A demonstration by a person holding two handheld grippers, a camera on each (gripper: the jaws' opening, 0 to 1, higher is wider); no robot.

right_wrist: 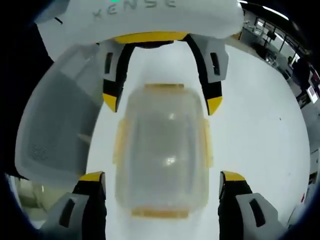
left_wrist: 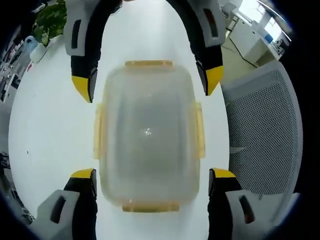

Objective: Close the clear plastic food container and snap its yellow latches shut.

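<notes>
Your container (left_wrist: 148, 137) sits on the white table (left_wrist: 50, 130), lid on, with 4 yellow latches (left_wrist: 200, 131) around its rim. Whether they are snapped down, you cannot tell. Your left gripper (left_wrist: 150, 177) is spread wide, 1 jaw on each side of the near end, not touching it. Your right gripper (right_wrist: 161, 180) is spread the same way at the opposite end, facing the left one. In the left gripper view a mesh chair (left_wrist: 265, 135) stands just right of the table, desks behind it and a plant (left_wrist: 50, 20) far left. In the right gripper view that chair (right_wrist: 55, 130) shows on the left.
</notes>
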